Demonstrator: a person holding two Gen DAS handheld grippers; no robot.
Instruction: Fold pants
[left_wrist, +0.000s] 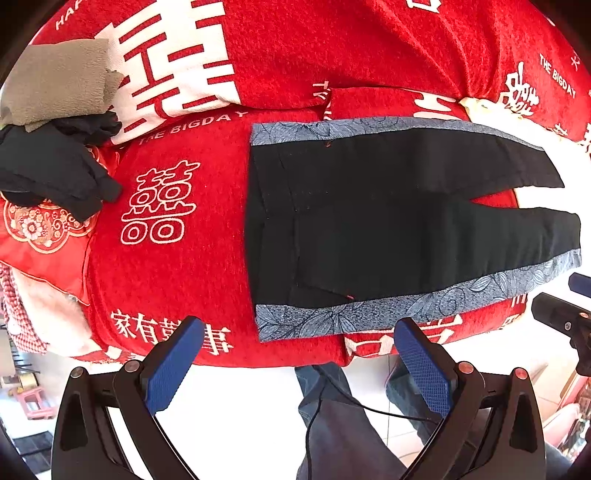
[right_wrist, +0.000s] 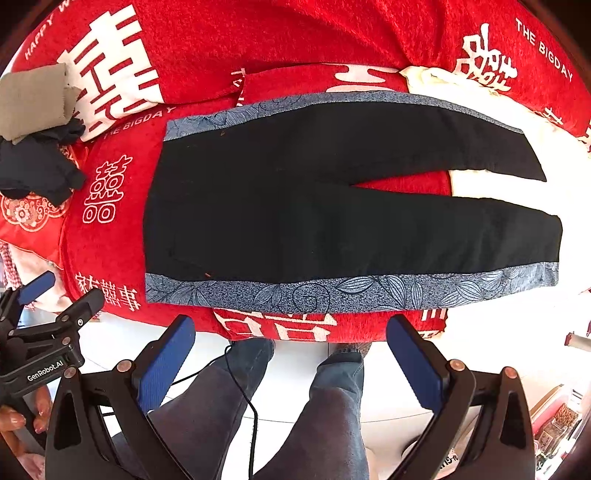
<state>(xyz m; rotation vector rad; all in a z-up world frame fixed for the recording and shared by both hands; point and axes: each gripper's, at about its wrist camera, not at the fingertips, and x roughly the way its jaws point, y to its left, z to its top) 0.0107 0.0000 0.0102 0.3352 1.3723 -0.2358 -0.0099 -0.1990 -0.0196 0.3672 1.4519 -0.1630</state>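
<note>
Black pants (right_wrist: 332, 206) laid flat on a red plush blanket (left_wrist: 295, 48), long axis running left to right, waistband left, two legs splayed right.

One pair only, matte black with blue-grey leaf-print side stripes (one along each outer seam). Left gripper (left_wrist: 295, 369) and right gripper (right_wrist: 291, 365) both spread wide, grasping nothing, hovering off the near edge. Two more garments, one tan (left_wrist: 55, 81), one dark (left_wrist: 51, 170), bunched far left.
</note>
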